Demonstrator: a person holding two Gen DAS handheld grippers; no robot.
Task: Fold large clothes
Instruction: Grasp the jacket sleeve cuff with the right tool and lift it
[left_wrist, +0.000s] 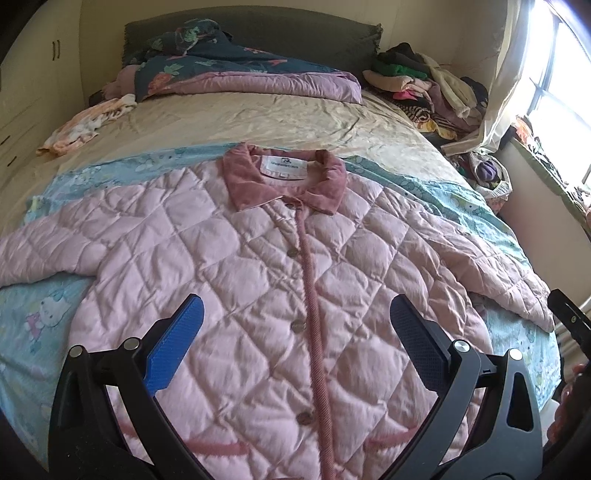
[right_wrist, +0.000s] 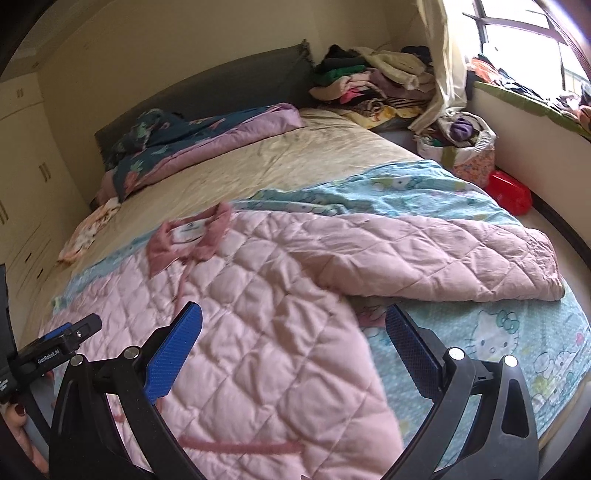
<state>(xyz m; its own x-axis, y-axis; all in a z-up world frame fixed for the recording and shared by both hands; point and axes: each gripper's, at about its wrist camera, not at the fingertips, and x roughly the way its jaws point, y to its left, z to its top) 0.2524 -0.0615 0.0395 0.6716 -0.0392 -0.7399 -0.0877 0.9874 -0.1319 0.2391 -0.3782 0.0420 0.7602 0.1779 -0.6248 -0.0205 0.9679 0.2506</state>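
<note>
A pink quilted jacket (left_wrist: 258, 280) lies face up and buttoned on a bed (left_wrist: 258, 122), spread flat on a pale blue cartoon-print sheet (left_wrist: 40, 314), its collar (left_wrist: 284, 181) pointing toward the headboard (left_wrist: 258, 33) and both sleeves thrown out to the sides. That layout looks like the set-up for folding: front closed, body smoothed, sleeves free to be turned in. No fold is visible yet, so the job appears to be at its start.

The left gripper (left_wrist: 295, 339) hangs above the lower front, its blue-padded jaws spread wide with nothing between them, roughly astride the button placket (left_wrist: 314, 295). The right gripper (right_wrist: 293, 350) is likewise wide apart and empty, poised over the jacket's right-hand edge below the right sleeve (right_wrist: 424, 254), which runs out toward the bed's edge. Its position suggests that side or sleeve may be taken first.

Beyond the jacket, a rumpled floral quilt (left_wrist: 221, 70) sits near the headboard, and a heap of unfolded clothes (left_wrist: 424, 85) is piled at the far corner by the curtain (left_wrist: 495, 74) and window (left_wrist: 561, 74).
</note>
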